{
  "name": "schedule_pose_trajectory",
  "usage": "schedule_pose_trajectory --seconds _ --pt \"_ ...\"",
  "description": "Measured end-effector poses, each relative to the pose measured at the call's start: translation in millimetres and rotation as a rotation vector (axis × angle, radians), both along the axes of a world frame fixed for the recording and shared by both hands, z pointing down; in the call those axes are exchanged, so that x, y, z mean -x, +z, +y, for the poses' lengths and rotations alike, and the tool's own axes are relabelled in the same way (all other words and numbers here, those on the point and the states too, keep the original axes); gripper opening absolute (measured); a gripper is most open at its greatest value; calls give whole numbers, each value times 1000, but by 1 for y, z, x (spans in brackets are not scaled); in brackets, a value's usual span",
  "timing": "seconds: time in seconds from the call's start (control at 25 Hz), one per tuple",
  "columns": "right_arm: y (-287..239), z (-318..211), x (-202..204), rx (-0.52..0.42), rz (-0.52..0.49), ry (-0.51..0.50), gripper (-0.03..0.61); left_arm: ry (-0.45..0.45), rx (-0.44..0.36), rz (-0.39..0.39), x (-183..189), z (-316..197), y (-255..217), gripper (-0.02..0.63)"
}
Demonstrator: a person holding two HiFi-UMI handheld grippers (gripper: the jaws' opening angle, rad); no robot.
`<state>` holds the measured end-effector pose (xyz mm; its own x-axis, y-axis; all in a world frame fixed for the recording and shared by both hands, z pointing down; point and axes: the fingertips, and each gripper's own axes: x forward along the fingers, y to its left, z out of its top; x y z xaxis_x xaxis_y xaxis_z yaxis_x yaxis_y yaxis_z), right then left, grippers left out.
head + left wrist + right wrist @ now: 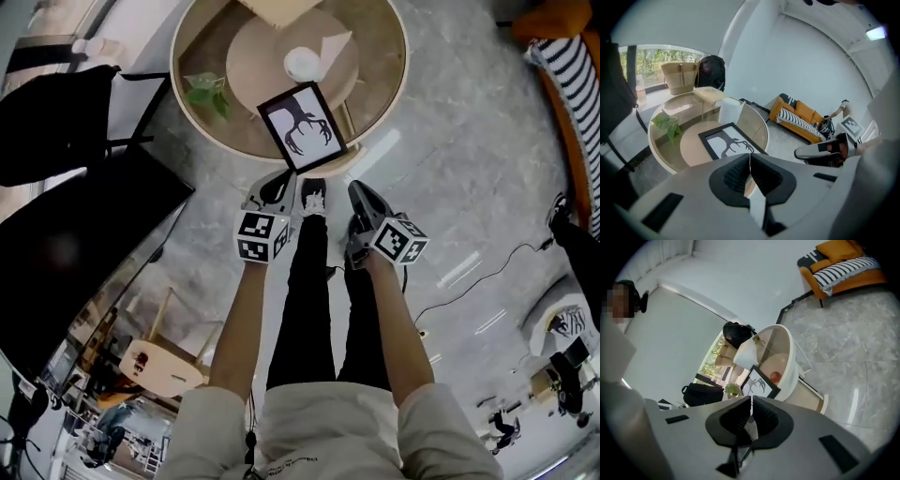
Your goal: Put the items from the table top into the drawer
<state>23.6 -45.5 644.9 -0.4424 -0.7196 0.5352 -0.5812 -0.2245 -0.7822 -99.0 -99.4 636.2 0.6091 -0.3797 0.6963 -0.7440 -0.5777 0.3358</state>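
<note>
Black-framed tree picture [302,127], propped at the round glass tabletop's [384,94] near edge, may topple if the closed, empty left gripper [281,187] or right gripper [359,197] bumps it.

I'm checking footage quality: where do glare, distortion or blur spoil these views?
Head view: fisheye bending, light streaks on the glossy floor. Left gripper view: dark round corners, bright window, reflections in the glass table. Right gripper view: tilted, floor sheen too.
</note>
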Motion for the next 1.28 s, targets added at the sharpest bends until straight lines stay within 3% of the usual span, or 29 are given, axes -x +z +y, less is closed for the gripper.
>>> schedule_pose_trajectory --seconds 0.16,0.28,0.4,0.6,0.88,0.92,1.28 --pt "39 -2 12 34 -51 3 35 45 8 -16 6 -16 41 21" --pt "67 -11 24 59 -115 60 40 80 30 -9 7 -25 62 21" --pt "90 -23 33 80 -216 152 163 132 48 -9 4 -28 80 21" --pt "117 -40 48 73 -307 193 245 169 46 -10 -1 -34 101 21" --pt "132 -59 57 62 -394 217 245 279 73 8 -28 -11 107 21" --pt "133 -60 57 68 -404 219 216 287 76 5 -32 -7 108 21" --pt "124 -47 44 78 -455 196 188 258 70 -24 -45 18 100 21"
